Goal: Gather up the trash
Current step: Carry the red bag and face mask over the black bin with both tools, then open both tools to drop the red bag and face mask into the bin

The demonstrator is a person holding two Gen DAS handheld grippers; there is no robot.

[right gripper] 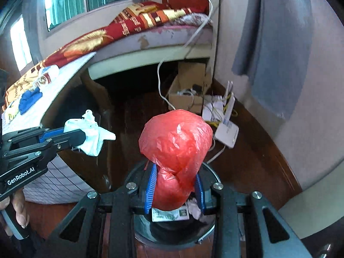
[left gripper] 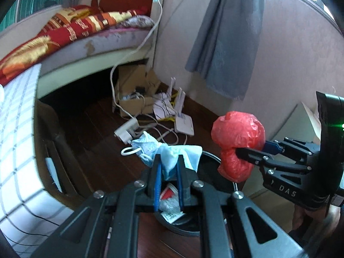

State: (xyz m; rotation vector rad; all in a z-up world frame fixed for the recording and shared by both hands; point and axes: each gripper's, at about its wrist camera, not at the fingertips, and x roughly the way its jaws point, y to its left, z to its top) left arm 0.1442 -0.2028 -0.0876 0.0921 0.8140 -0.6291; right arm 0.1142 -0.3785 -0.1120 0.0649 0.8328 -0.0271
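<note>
left wrist view: left gripper (left gripper: 168, 167) pinches a crumpled blue face mask (left gripper: 165, 150), held above the black trash bin (left gripper: 211, 157).
mask handling: likely light, limp, ear loops dangle; a hold on the bunched middle looks safest.
right wrist view: right gripper (right gripper: 175, 185) clamps a knotted red plastic bag (right gripper: 175, 142) at its waist, over the bin (right gripper: 211, 176), which already holds paper scraps.
bag handling: probably light, soft, slippery film; the narrow neck suits the pads (right gripper: 150, 185).

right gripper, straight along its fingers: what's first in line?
Past the red plastic bag the right gripper already holds, probably the black trash bin just beneath, then the wooden floor; depth is uncertain.
</note>
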